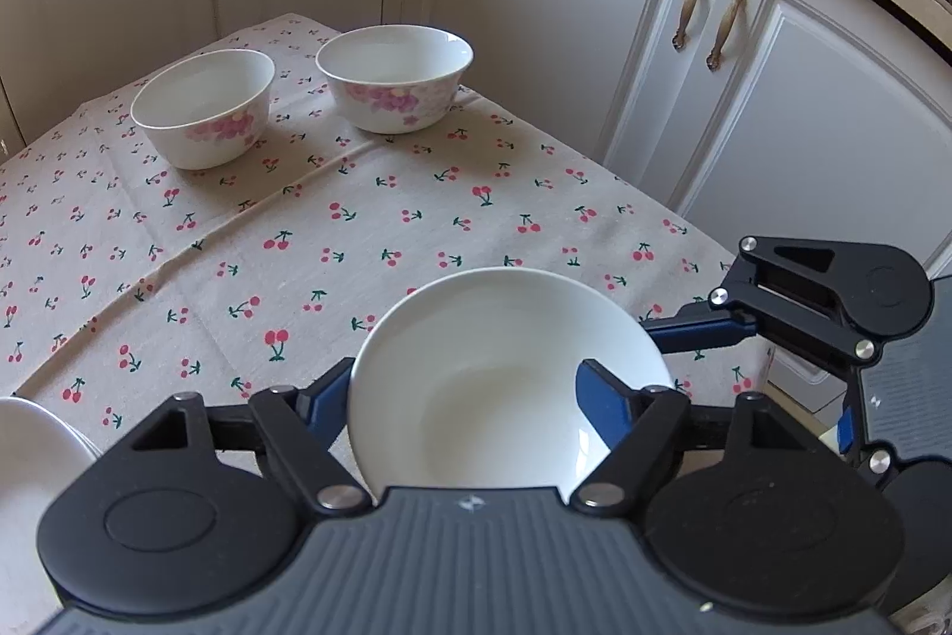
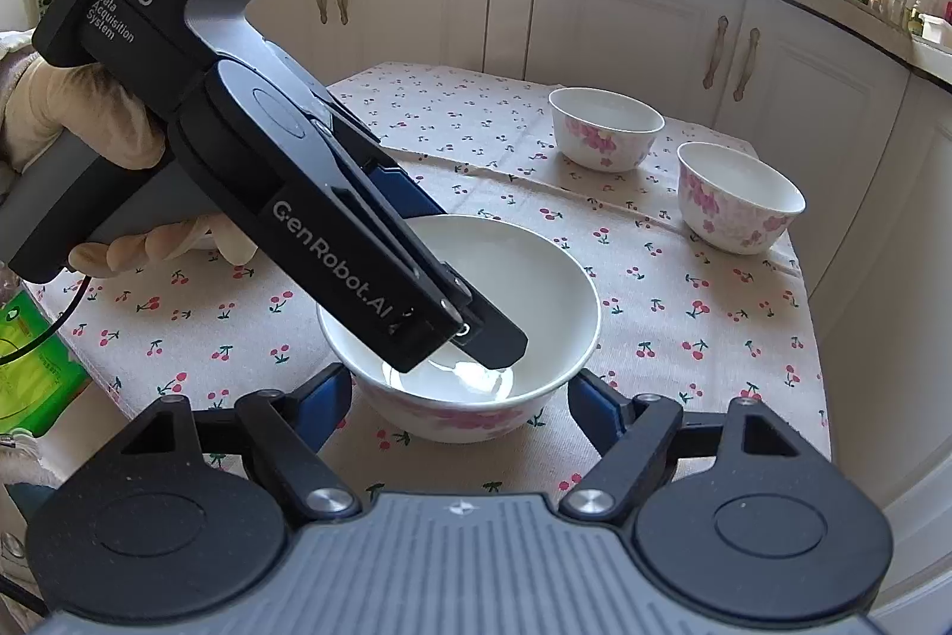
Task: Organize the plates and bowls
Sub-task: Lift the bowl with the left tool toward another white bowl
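Note:
A white bowl with pink flowers [image 1: 494, 373] sits near the table's front edge; it also shows in the right wrist view [image 2: 535, 302]. My left gripper [image 1: 470, 397] is open, with one finger inside the bowl and the other outside its left wall, straddling the rim. In the right wrist view the left gripper [image 2: 476, 337] reaches down into the bowl. My right gripper [image 2: 458, 403] is open and empty, its fingers flanking the bowl's near side. Two more flowered bowls [image 1: 202, 108] [image 1: 395, 75] stand at the far side, also in the right wrist view [image 2: 604, 126] [image 2: 738, 194].
The table has a cherry-print cloth [image 1: 357, 230]. White cabinets [image 1: 595, 40] stand close behind it. A white dish edge [image 1: 35, 444] shows at the lower left. A green packet [image 2: 30, 367] lies off the table's left.

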Motion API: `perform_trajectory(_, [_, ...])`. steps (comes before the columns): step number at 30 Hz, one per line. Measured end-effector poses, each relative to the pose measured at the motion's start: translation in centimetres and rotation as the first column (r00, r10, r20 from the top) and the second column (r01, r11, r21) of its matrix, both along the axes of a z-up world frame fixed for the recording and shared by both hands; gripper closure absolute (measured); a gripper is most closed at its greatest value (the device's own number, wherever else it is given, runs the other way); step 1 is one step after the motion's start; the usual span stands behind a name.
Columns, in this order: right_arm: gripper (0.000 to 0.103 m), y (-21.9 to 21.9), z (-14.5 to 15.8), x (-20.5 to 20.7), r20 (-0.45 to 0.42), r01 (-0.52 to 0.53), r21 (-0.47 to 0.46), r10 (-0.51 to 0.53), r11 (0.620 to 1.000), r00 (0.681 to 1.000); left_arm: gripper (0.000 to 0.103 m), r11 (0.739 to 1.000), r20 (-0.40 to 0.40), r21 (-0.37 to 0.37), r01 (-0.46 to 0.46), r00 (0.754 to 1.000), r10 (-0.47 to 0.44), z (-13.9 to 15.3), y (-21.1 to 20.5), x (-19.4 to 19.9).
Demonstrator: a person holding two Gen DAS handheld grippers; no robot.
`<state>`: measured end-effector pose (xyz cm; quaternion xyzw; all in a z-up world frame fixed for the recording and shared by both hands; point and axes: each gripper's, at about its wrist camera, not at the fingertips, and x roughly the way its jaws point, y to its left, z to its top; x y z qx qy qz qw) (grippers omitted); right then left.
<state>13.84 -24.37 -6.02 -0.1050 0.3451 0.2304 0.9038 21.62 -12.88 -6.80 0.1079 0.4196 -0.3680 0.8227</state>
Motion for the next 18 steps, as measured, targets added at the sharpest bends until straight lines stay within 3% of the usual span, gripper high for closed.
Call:
perform_trajectory(3, [0.000,-0.2,0.2,-0.2,0.016,0.008,0.012,-0.008,1.000,1.000,0.011,1.000,0.021,-0.030,0.003,1.000,-0.003,0.2,0.3,-0.3])
perform_trajectory(9, [0.000,-1.6,0.6,-0.6,0.020,0.040,0.037,-0.041,0.999,0.999,0.008,0.998,0.100,-0.061,-0.027,0.994,0.033,1.4,1.8,-1.3])
perform_trajectory(18, [0.000,-2.9,1.6,-2.2,0.038,0.052,0.087,-0.055,0.995,0.998,0.007,0.986,0.116,-0.104,-0.129,0.983,0.141,2.4,5.4,-3.0])
